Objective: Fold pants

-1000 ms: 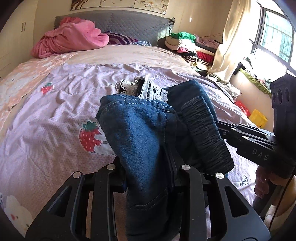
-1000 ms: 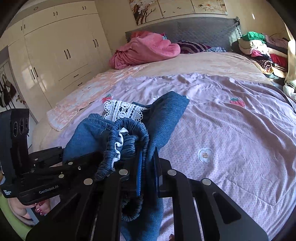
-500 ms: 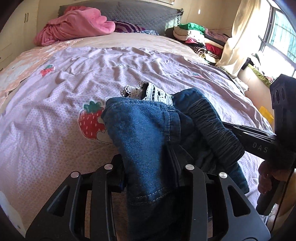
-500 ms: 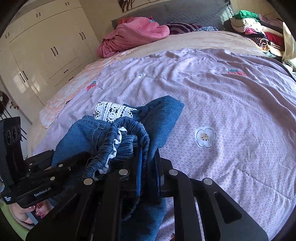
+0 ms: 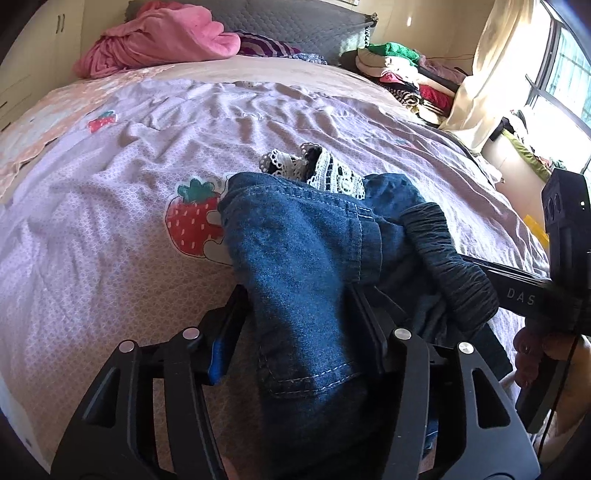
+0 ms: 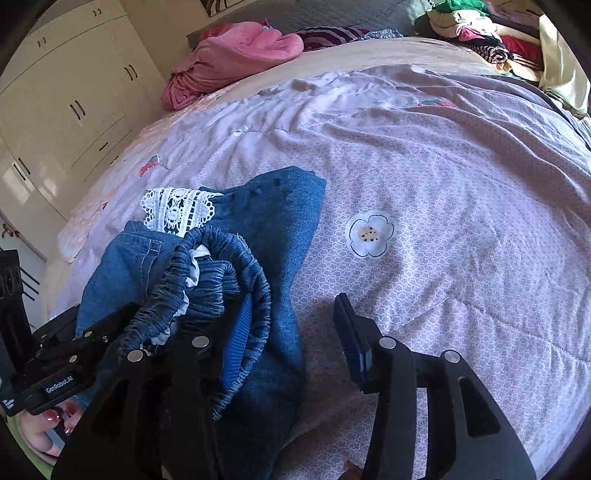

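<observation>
1. Lilac bedspread [image 6: 461, 177] with strawberry and flower prints carries the bunched denim pants [image 5: 295, 258], lace trim at their far edge.
2. Left gripper [image 5: 295, 332] stands wide, denim draped between its fingers.
3. Right gripper [image 6: 295, 332] is spread wide; the elastic waistband [image 6: 221, 266] hangs over its left finger.

— From where does the left wrist view look?
— From low above the lilac quilt [image 5: 110, 229], close behind the denim pants [image 5: 295, 258], facing the grey headboard [image 5: 295, 26]; the right gripper [image 5: 524, 295] enters from its right edge.
— And the right wrist view?
— Just as near the pants [image 6: 288, 221], facing the same headboard [image 6: 332, 14] but turned toward the white wardrobe [image 6: 74, 92]; the left gripper [image 6: 55, 369] shows at its left edge.
— What do they share?
— The pants, quilt [image 6: 443, 184], headboard and pink blanket [image 5: 159, 37] [image 6: 236, 51] before it.
</observation>
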Demonstrator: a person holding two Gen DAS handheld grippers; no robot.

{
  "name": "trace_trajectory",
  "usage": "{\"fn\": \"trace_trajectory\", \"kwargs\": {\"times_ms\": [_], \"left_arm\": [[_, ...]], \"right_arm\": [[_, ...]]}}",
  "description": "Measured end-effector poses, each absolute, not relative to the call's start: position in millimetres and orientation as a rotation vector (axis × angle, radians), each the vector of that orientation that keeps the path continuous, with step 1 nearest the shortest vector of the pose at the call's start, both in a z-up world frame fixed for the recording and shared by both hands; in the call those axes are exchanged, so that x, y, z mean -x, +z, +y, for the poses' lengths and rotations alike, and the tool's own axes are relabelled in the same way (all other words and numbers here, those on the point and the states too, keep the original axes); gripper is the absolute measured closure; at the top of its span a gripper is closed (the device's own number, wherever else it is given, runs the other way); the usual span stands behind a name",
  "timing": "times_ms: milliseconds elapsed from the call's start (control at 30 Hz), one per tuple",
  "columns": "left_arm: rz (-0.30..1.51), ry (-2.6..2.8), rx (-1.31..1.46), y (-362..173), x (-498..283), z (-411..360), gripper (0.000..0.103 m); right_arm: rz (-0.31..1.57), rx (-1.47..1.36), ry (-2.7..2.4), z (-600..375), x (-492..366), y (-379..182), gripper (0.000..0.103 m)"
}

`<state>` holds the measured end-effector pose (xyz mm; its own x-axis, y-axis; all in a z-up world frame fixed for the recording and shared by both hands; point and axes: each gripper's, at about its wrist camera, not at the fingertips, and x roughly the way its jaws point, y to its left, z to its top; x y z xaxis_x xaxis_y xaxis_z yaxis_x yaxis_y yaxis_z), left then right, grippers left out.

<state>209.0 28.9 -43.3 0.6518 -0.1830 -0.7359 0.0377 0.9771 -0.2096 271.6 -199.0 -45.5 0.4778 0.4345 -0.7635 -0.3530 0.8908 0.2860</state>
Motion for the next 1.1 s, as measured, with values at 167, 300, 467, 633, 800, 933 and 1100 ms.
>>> {"fn": "trace_trajectory", "kwargs": {"times_ms": [167, 300, 467, 633, 800, 933, 1100], "left_arm": [[0.863, -0.119, 0.187, -44, -202, 32, 0.048], [0.867, -0.115, 0.191, -43, -196, 33, 0.045], [0.867, -0.107, 0.195, -39, -184, 34, 0.042], [0.86, -0.102, 0.2, -31, -169, 36, 0.038], [0.847, -0.104, 0.196, -21, -152, 35, 0.036], [0.84, -0.105, 0.184, -14, -138, 32, 0.034], [0.829, -0.112, 0.176, -6, -121, 29, 0.029]], "right_arm": [[0.965, -0.101, 0.471, -203, -264, -44, 0.051], [0.964, -0.102, 0.465, -206, -254, -42, 0.048], [0.953, -0.083, 0.455, -210, -239, -38, 0.043], [0.936, -0.085, 0.455, -216, -223, -31, 0.042], [0.909, -0.082, 0.453, -222, -206, -22, 0.04], [0.893, -0.077, 0.444, -228, -191, -15, 0.036], [0.86, -0.088, 0.431, -237, -172, -4, 0.027]]}}
